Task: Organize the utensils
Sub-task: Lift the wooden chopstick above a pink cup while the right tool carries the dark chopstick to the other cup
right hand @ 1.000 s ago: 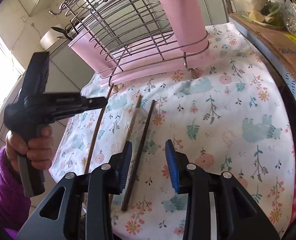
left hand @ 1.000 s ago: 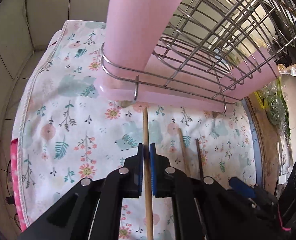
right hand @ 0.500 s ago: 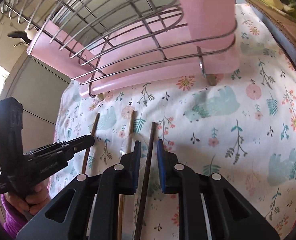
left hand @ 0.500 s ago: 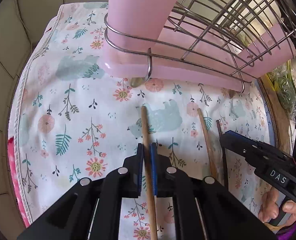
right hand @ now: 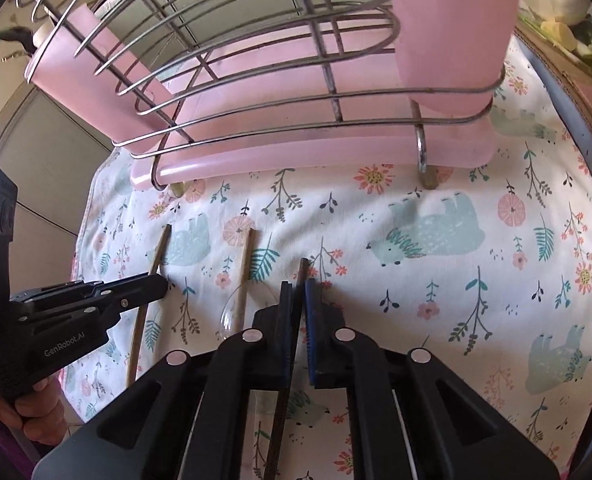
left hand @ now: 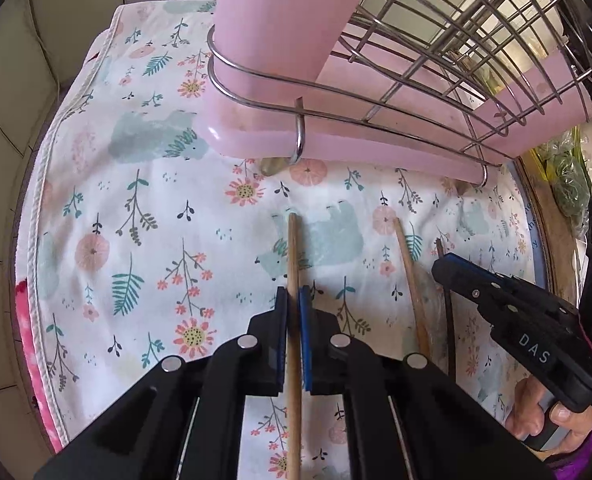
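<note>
Two claws each clamp a chopstick over a floral cloth.

Left wrist view: the left claw (left hand: 292, 300) is closed on a light wooden chopstick (left hand: 293, 248), whose tip points toward 12 o'clock and ends short of the rack. The printed cloth (left hand: 144, 240), white with flowers, ferns and pale blue animals, covers the worktop; its stitched hem runs along the 9 o'clock side, with a pink edge at 8 o'clock. At 12 to 2 o'clock stands a wire dish rack (left hand: 435, 52) on a pink drip tray (left hand: 335, 144), with a tall pink utensil cup (left hand: 280, 20) held in its wire rings. At 3 o'clock a second wooden chopstick (left hand: 409, 272) lies on the cloth, and just past it a dark chopstick (left hand: 449, 320) is pinched by the right claw (left hand: 449, 266). Pale tiled wall fills the 9 to 11 o'clock edge; greenery in plastic sits at 3 o'clock.

Right wrist view: the right claw (right hand: 297, 286) is shut around the dark chopstick (right hand: 300, 270), its tip toward 12 o'clock. At 10 o'clock the second wooden chopstick (right hand: 244, 276) lies on the cloth (right hand: 475, 280), over a clear plastic spoon (right hand: 232, 316). Farther toward 9 o'clock, the left claw (right hand: 158, 282) grips the light wooden chopstick (right hand: 158, 252). The rack (right hand: 236, 40), tray (right hand: 303, 156) and cup (right hand: 451, 28) fill the 12 o'clock side. A cardboard edge borders the cloth at 2 o'clock.
</note>
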The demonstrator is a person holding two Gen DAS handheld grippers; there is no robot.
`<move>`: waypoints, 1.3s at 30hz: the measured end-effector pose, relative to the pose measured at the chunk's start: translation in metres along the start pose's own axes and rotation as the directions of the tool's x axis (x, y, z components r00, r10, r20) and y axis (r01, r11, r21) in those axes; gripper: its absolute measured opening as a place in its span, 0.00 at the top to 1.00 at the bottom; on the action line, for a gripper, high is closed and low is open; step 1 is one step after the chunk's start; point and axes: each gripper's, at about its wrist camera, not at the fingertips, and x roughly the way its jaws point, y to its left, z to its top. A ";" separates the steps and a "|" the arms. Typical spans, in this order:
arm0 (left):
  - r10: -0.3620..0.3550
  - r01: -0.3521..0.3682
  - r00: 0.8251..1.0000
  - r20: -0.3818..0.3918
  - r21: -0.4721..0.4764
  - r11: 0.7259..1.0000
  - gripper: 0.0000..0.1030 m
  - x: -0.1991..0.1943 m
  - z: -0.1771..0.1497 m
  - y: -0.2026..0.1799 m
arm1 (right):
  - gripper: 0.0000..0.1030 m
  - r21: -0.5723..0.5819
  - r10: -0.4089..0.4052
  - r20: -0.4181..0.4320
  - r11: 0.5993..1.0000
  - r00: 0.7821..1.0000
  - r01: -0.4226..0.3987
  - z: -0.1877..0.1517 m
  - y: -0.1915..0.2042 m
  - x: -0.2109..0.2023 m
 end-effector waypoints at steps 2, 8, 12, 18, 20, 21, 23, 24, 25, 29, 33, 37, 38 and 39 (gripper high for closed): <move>-0.020 0.020 0.999 0.034 -0.010 1.000 0.95 -0.011 -0.004 0.002 | 0.94 0.007 0.018 0.032 1.000 0.999 -0.018 -0.002 -0.002 -0.009; -0.067 0.077 0.979 0.192 -0.041 0.996 0.95 -0.060 -0.017 0.010 | 0.95 -0.001 0.074 0.166 0.997 0.983 -0.075 -0.014 -0.002 -0.055; -0.076 0.091 0.945 0.318 -0.034 0.995 0.95 -0.098 -0.029 0.009 | 0.95 -0.026 0.098 0.255 0.995 0.962 -0.094 -0.025 0.002 -0.082; -0.049 0.057 0.883 0.467 -0.003 0.998 0.95 -0.142 -0.050 -0.003 | 0.95 -0.071 0.090 0.357 0.995 0.930 -0.069 -0.037 0.011 -0.118; -0.048 0.054 0.869 0.493 0.001 0.999 0.95 -0.151 -0.056 -0.005 | 0.95 -0.073 0.084 0.347 0.995 0.934 -0.062 -0.037 0.011 -0.119; -0.053 0.060 0.863 0.502 0.001 0.998 0.95 -0.155 -0.059 -0.006 | 0.95 -0.069 0.083 0.328 0.996 0.941 -0.064 -0.036 0.007 -0.122; -0.063 0.075 0.855 0.515 -0.002 0.997 0.95 -0.162 -0.063 -0.008 | 0.95 -0.051 0.085 0.277 0.996 0.957 -0.073 -0.035 0.004 -0.117; -0.063 0.077 0.851 0.522 -0.005 0.997 0.95 -0.165 -0.066 -0.008 | 0.95 -0.048 0.091 0.245 0.995 0.965 -0.082 -0.034 0.005 -0.110; -0.060 0.076 0.848 0.527 -0.009 0.997 0.95 -0.168 -0.070 -0.008 | 0.95 -0.045 0.090 0.220 0.996 0.971 -0.082 -0.033 0.006 -0.102; -0.048 0.067 0.835 0.548 -0.014 0.998 0.95 -0.175 -0.079 -0.007 | 0.95 -0.033 0.052 0.147 0.998 0.988 -0.047 -0.017 0.010 -0.071; -0.043 0.067 0.827 0.560 -0.022 0.998 0.95 -0.180 -0.085 0.000 | 0.95 0.005 0.017 0.068 1.000 0.998 -0.017 0.001 0.008 -0.037; -0.045 0.075 0.826 0.561 -0.031 0.997 0.95 -0.180 -0.085 0.008 | 0.95 0.017 -0.032 0.001 0.999 0.999 0.032 0.011 0.009 -0.007; -0.047 0.078 0.827 0.561 -0.032 0.996 0.95 -0.180 -0.085 0.009 | 0.95 0.015 -0.058 0.008 0.998 0.998 0.058 0.012 0.010 -0.003; -0.049 0.081 0.827 0.560 -0.033 0.996 0.95 -0.179 -0.085 0.010 | 0.95 0.011 -0.068 0.014 0.998 0.998 0.067 0.013 0.011 -0.002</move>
